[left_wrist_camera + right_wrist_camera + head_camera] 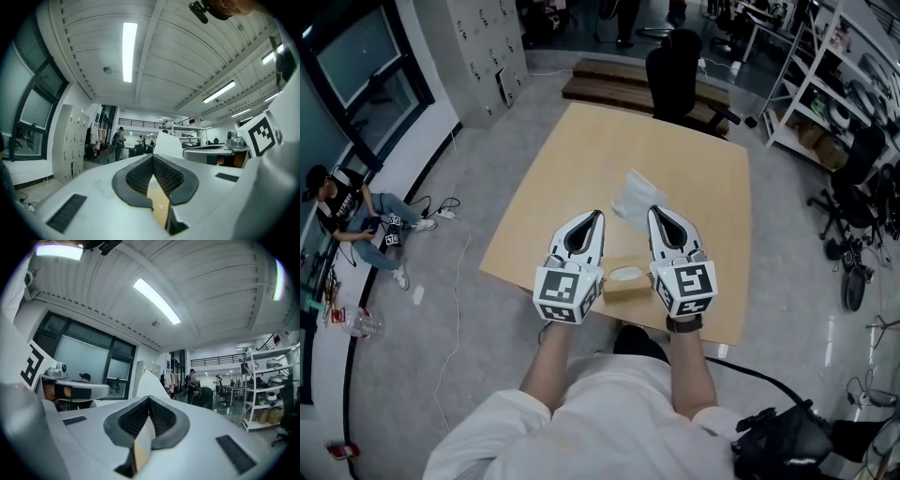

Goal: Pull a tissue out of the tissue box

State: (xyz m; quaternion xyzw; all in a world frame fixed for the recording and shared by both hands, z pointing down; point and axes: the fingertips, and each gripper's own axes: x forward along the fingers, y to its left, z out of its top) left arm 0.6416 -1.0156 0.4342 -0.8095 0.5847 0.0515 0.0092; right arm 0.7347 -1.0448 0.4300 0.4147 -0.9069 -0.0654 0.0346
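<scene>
A small brown tissue box (pixel 626 279) with a white oval opening sits near the front edge of the wooden table (pixel 581 169). It lies low between my two grippers, partly hidden by them. A loose white tissue (pixel 635 197) stands crumpled on the table just beyond the gripper tips, and it shows as a white peak in the left gripper view (pixel 167 144) and in the right gripper view (pixel 146 383). My left gripper (pixel 598 217) (pixel 153 157) and my right gripper (pixel 653 212) (pixel 149 398) are held side by side above the box, pointing level. Both are shut with nothing between the jaws.
A black office chair (pixel 675 80) stands at the table's far edge. A person (pixel 347 211) sits on the floor at the left among cables. Shelving (pixel 834 84) and a scooter (pixel 853 272) line the right side.
</scene>
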